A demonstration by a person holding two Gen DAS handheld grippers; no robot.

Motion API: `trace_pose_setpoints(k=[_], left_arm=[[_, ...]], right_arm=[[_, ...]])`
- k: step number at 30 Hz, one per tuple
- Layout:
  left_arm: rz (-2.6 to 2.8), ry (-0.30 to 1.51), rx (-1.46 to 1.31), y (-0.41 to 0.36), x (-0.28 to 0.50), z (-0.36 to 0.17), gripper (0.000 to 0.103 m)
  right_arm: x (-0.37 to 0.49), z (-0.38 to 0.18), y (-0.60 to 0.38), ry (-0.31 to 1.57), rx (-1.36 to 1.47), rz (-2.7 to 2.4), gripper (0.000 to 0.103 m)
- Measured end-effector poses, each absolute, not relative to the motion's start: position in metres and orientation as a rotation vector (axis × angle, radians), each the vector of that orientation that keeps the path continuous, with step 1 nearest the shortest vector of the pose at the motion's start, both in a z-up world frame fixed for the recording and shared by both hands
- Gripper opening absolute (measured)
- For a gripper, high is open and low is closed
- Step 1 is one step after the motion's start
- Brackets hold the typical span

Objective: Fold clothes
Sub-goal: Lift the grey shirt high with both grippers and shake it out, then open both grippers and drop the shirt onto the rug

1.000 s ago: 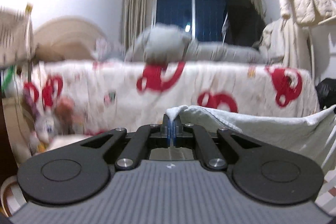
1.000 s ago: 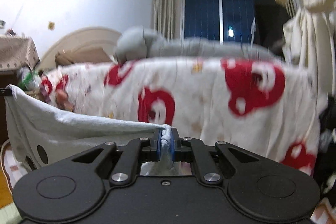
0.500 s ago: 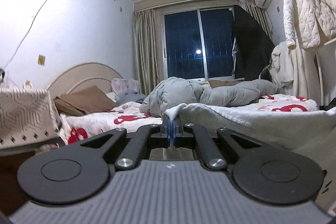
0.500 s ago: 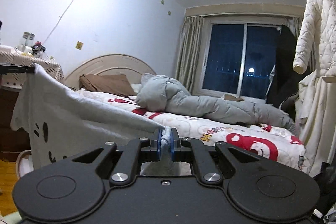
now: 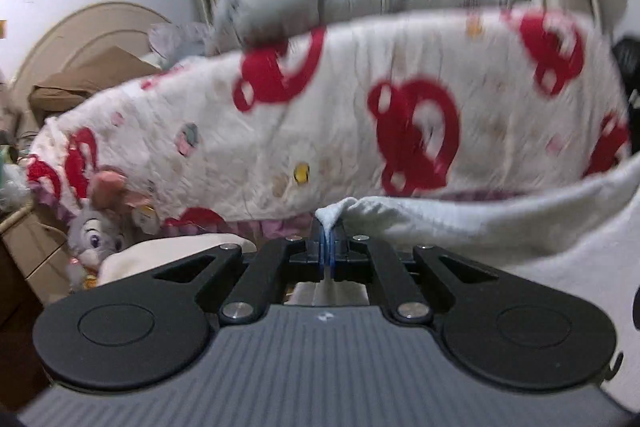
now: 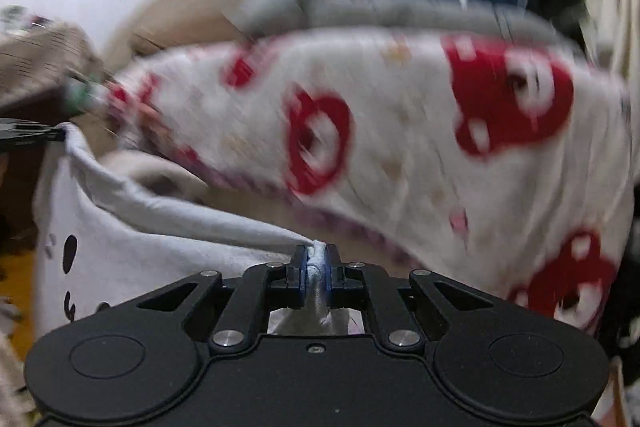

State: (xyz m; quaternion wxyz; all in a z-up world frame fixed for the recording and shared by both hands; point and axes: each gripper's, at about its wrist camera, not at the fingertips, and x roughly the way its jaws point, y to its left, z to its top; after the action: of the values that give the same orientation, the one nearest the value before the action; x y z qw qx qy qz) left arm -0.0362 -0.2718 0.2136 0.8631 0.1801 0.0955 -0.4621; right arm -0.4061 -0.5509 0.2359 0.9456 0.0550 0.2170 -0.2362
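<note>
Both grippers are pointing slightly downward at the bed's red-and-white blanket (image 5: 360, 115). The left gripper (image 5: 328, 231) is pinching one corner of the white garment (image 5: 500, 227), the right gripper (image 6: 317, 257) the other, cloth stretching sideways between them. Motion blur is smearing the bedding and grey quilt (image 5: 272, 3) beyond the jaws

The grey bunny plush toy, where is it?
In the left wrist view, the grey bunny plush toy sits low on the left, against the white bedspread with red prints, left of the left gripper.
</note>
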Motion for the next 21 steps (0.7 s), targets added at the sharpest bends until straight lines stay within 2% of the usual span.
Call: trace_pose_setpoints(k=[4, 7, 8, 9, 10, 11, 12, 16, 21], left_arm=[[-0.909, 0.129, 0.385, -0.359, 0.004, 0.184, 0.003], [-0.854, 0.214, 0.347, -0.416, 0.027, 0.151, 0.01], [-0.841, 0.263, 0.335, -0.428, 0.032, 0.137, 0.015], [-0.827, 0.32, 0.318, -0.433, 0.037, 0.119, 0.037], [-0.814, 0.379, 0.299, -0.434, 0.041, 0.1, 0.05], [-0.812, 0.427, 0.275, -0.432, 0.042, 0.081, 0.05], [-0.825, 0.469, 0.249, -0.427, 0.04, 0.063, 0.05], [-0.919, 0.627, 0.226, -0.374, 0.023, 0.003, 0.049], [-1.08, 0.719, 0.33, -0.278, -0.012, -0.047, 0.048]], right_arm=[[-0.346, 0.206, -0.623, 0.472, 0.118, -0.617, 0.008], [-0.303, 0.181, -0.671, 0.48, 0.101, -0.724, 0.009], [-0.291, 0.171, -0.685, 0.49, 0.092, -0.759, 0.013], [-0.287, 0.158, -0.693, 0.52, 0.088, -0.787, 0.021], [-0.281, 0.144, -0.699, 0.547, 0.085, -0.821, 0.027], [-0.278, 0.131, -0.701, 0.561, 0.093, -0.852, 0.037], [-0.281, 0.118, -0.699, 0.562, 0.112, -0.864, 0.04], [-0.312, 0.067, -0.647, 0.579, 0.191, -0.748, 0.042], [-0.365, 0.004, -0.555, 0.673, 0.288, -0.522, 0.044]])
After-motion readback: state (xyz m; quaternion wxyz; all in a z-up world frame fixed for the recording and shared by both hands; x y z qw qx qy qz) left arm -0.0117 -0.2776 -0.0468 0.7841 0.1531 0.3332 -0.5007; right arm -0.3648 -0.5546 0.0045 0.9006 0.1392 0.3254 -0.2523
